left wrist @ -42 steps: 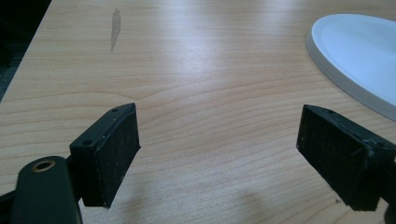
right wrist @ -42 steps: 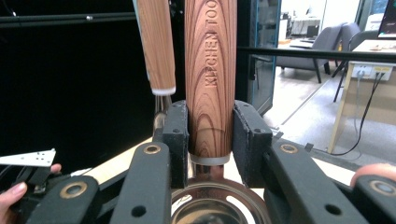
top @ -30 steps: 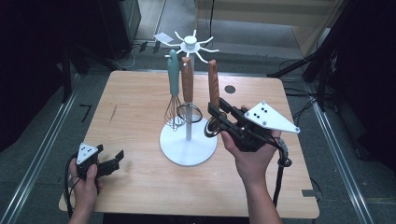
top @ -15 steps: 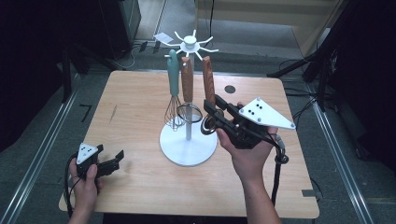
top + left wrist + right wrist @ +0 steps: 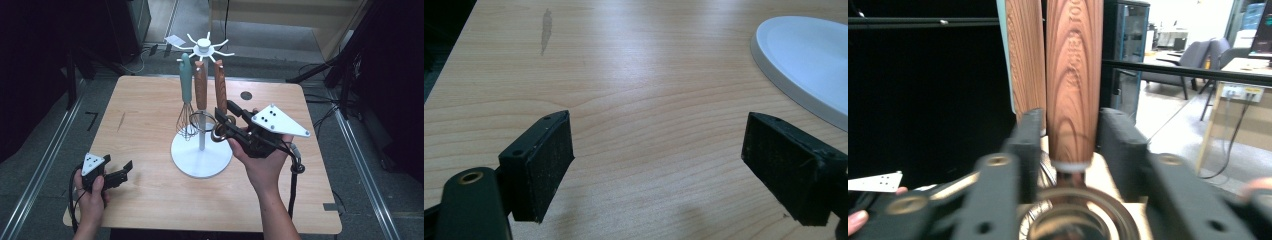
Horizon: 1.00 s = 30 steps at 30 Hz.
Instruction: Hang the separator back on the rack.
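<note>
Moving in closer, the right gripper (image 5: pixel 231 126) is closing around the wooden handle (image 5: pixel 1074 80) but not squeezing yet, while the left gripper (image 5: pixel 659 165) is resting wide apart.

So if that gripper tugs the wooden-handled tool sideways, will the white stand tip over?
Probably not easily: the stand sits on a wide round base, though its tall thin pole carries three tools high up. The wooden-handled tool looks stiff and hangs freely, so it would likely swing first. The right gripper straddles its smooth handle, which might slip.
</note>
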Each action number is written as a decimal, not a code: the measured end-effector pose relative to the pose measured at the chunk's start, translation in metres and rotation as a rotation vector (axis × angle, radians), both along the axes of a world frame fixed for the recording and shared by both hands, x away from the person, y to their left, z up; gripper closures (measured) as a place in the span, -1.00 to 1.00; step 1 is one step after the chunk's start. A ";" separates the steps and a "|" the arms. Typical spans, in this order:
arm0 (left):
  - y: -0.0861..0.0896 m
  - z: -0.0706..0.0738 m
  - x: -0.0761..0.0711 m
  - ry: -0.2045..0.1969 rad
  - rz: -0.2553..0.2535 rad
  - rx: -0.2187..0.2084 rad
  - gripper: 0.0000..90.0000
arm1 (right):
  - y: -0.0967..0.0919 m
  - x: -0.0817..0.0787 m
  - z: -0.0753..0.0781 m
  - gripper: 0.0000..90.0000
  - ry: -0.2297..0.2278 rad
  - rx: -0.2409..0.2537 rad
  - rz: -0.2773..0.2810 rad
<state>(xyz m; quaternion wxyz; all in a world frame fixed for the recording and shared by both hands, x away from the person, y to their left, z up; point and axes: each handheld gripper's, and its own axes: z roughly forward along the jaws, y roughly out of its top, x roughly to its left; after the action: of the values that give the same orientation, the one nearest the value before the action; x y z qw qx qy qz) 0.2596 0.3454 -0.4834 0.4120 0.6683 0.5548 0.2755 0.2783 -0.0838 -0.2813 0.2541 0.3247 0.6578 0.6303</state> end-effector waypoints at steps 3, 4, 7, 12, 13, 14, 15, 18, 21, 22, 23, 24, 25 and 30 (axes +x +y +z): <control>0.000 0.000 0.000 0.001 0.000 0.003 -0.70 | -0.003 0.000 -0.006 0.13 0.006 0.001 -0.007; 0.000 0.000 0.000 0.003 0.000 0.003 -0.70 | -0.004 -0.001 -0.009 0.10 0.011 -0.002 -0.015; 0.000 0.000 0.000 0.001 0.000 0.003 -0.70 | -0.007 -0.001 -0.018 -0.07 0.026 -0.019 -0.022; 0.000 0.000 0.000 0.002 0.000 0.007 -0.70 | -0.010 -0.001 -0.037 -0.36 0.065 -0.044 -0.016; 0.000 0.000 0.000 0.001 -0.001 0.008 -0.70 | -0.011 -0.002 -0.040 -0.38 0.070 -0.053 -0.013; 0.000 0.000 0.000 0.001 0.000 0.007 -0.70 | -0.011 -0.002 -0.044 -0.42 0.080 -0.059 -0.012; 0.000 0.000 0.000 0.002 -0.001 0.006 -0.70 | -0.012 -0.002 -0.048 -0.44 0.087 -0.067 -0.014; -0.001 0.000 -0.001 0.001 0.000 0.005 -0.70 | -0.014 -0.003 -0.059 -0.47 0.113 -0.080 -0.020; -0.001 0.000 -0.001 0.002 -0.004 0.005 -0.70 | -0.017 -0.004 -0.072 -0.45 0.137 -0.078 -0.014; -0.001 0.000 -0.001 0.003 -0.004 0.005 -0.70 | -0.018 -0.004 -0.075 -0.45 0.143 -0.082 -0.019; -0.001 0.000 -0.001 0.002 -0.003 0.004 -0.70 | -0.020 -0.005 -0.079 -0.45 0.153 -0.083 -0.023; -0.001 0.000 -0.001 0.002 -0.002 0.003 -0.70 | -0.021 -0.005 -0.082 -0.45 0.159 -0.083 -0.026; 0.000 0.000 -0.001 0.000 -0.003 0.003 -0.70 | -0.022 -0.005 -0.086 -0.45 0.166 -0.085 -0.026; -0.001 0.000 -0.001 0.002 -0.002 0.004 -0.70 | -0.027 -0.007 -0.103 -0.45 0.190 -0.107 -0.039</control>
<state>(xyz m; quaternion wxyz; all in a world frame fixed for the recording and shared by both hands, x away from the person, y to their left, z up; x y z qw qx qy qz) 0.2590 0.3448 -0.4831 0.4104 0.6700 0.5539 0.2756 0.2717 -0.1110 -0.3839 0.2197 0.3815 0.7054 0.5556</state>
